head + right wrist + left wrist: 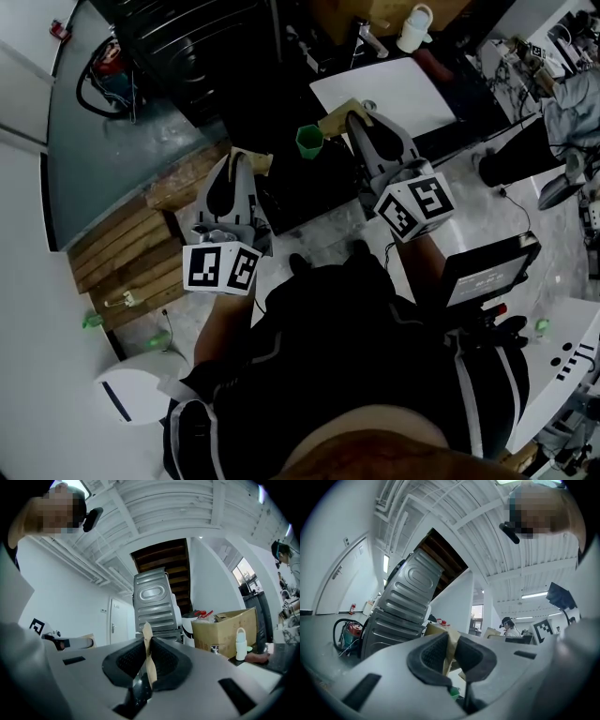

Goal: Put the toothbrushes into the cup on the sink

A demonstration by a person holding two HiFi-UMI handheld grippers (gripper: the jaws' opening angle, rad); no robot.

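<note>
Ahead and to the right is the white sink point(398, 94), with its tap point(370, 37) and a white bottle point(415, 26) behind it, well clear of my path. A wooden pallet point(131, 253) lies off to my left, out of the way.

The green cup point(309, 141) stands upright on the dark counter point(300, 192) just left of the basin, mouth up, between my two tools and a little ahead of their tips.

My right gripper point(354, 120) is nearer. Its jaws are clamped on a flat tan strip, which I take to be the right toothbrush point(335, 116) in a wrapper. The strip's long axis crosses the jaws and its free end is just beside the cup's rim. My left gripper point(242, 157) pinches the left toothbrush point(262, 162) the same way, farther off. I judge the right one should tip in first, since nothing stands between it and the cup.
</note>
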